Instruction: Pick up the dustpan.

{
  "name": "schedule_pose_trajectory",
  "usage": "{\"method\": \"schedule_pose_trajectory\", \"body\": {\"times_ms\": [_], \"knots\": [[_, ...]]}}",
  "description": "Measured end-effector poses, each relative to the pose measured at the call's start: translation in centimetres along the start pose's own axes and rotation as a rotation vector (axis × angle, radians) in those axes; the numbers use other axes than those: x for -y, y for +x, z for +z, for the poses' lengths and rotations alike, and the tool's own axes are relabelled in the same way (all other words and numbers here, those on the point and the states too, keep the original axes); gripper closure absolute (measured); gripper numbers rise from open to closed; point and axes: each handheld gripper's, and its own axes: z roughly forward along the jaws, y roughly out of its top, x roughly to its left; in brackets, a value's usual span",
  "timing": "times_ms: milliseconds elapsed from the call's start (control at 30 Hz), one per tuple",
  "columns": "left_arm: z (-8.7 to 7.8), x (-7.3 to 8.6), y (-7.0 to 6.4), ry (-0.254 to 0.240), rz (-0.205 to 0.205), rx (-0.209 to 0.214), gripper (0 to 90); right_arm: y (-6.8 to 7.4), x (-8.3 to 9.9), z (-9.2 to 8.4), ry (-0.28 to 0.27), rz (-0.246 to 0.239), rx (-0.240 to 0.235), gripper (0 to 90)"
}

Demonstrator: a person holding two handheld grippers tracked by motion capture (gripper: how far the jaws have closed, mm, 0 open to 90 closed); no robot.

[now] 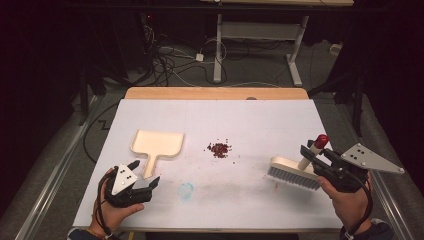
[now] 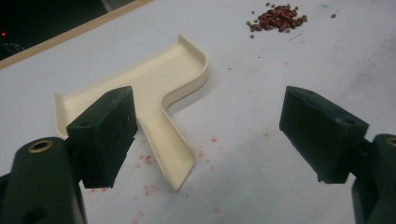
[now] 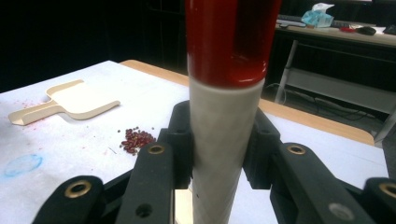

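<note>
- The dustpan (image 1: pixel 157 144) is lying on the table's (image 1: pixel 260 120) left half.
- The pile of beans (image 1: pixel 219 148) is sitting just right of it.
- The brush (image 1: pixel 296 170) is resting farther right, near the front.

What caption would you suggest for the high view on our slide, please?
Right gripper clamps the brush handle; open left gripper nears the dustpan; beans lie between.

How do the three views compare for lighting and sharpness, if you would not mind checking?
High view: the white table is evenly lit, the room behind falls to near black. Left gripper view: the dustpan and beans are sharp, the jaws close to the lens slightly soft. Right gripper view: the brush handle, clamped close to the lens, looks soft and oversized, with a mild sheen on its red tip.
</note>
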Motion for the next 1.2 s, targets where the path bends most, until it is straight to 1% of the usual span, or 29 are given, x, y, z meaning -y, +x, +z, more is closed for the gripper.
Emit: {"method": "schedule_pose_trajectory", "body": {"times_ms": [67,100,200,233,267,367,433,500,567,667,700,767,867,933,1000,1033,1067,1133,1200], "knots": [[0.3,-0.1,-0.2,0.009,0.015,0.005,18.7,-0.1,0.2,0.1,0.001,0.009,-0.002,69.7],[0.3,-0.1,-0.3,0.014,0.029,0.006,18.7,-0.2,0.2,0.2,0.002,0.008,-0.004,69.7],[0.3,0.1,-0.6,0.027,0.049,0.010,18.8,-0.1,0.2,0.5,0.006,0.007,-0.001,69.8],[0.3,0.2,-0.6,0.031,0.051,0.007,18.8,-0.1,0.2,0.6,0.005,0.013,-0.003,69.8],[0.4,0.2,-0.6,0.028,0.045,0.010,18.7,-0.1,0.2,0.7,0.004,0.006,-0.006,69.8],[0.4,0.1,-0.6,0.033,0.058,0.012,18.8,0.0,0.2,1.0,0.007,-0.001,-0.016,69.7],[0.5,0.2,-0.6,0.037,0.064,0.018,18.7,0.0,0.2,1.2,0.004,0.004,-0.018,69.7],[0.4,0.2,-0.6,0.023,0.054,0.035,18.7,-0.1,0.2,1.4,0.007,0.005,-0.012,69.8],[0.4,0.3,-0.6,0.024,0.047,0.048,18.7,-0.1,0.0,1.5,0.005,0.006,-0.014,69.8],[0.5,0.5,-0.7,0.047,0.048,0.044,18.7,-0.1,-0.3,2.0,-0.003,-0.005,-0.013,69.8],[0.4,0.6,-0.7,0.055,0.047,0.040,18.7,0.0,-0.4,2.3,-0.003,0.000,-0.016,69.8],[0.3,0.6,-0.6,0.050,0.037,0.038,18.7,0.0,-0.6,2.9,-0.006,-0.005,-0.022,69.8],[0.4,0.7,-0.5,0.058,0.029,0.032,18.7,-0.1,-0.7,4.1,-0.006,-0.006,-0.036,69.8],[0.5,0.8,-0.5,0.068,0.032,0.032,18.7,0.0,-0.8,4.9,0.001,-0.017,-0.020,69.7],[0.4,0.8,-0.6,0.068,0.038,0.031,18.7,0.0,-0.9,5.5,0.006,-0.020,-0.013,69.8],[0.4,0.8,-0.6,0.069,0.038,0.032,18.7,0.0,-0.9,5.5,0.006,-0.020,-0.013,69.8],[0.3,0.9,-0.6,0.066,0.033,0.032,18.7,0.0,-1.0,6.0,0.006,-0.024,-0.003,69.7],[0.3,1.0,-0.5,0.070,0.031,0.028,18.7,-0.1,-1.1,6.1,0.008,-0.021,-0.001,69.8],[0.4,1.0,-0.4,0.083,0.009,0.017,18.7,-0.1,-1.2,6.2,0.003,-0.019,0.003,69.8]]}}
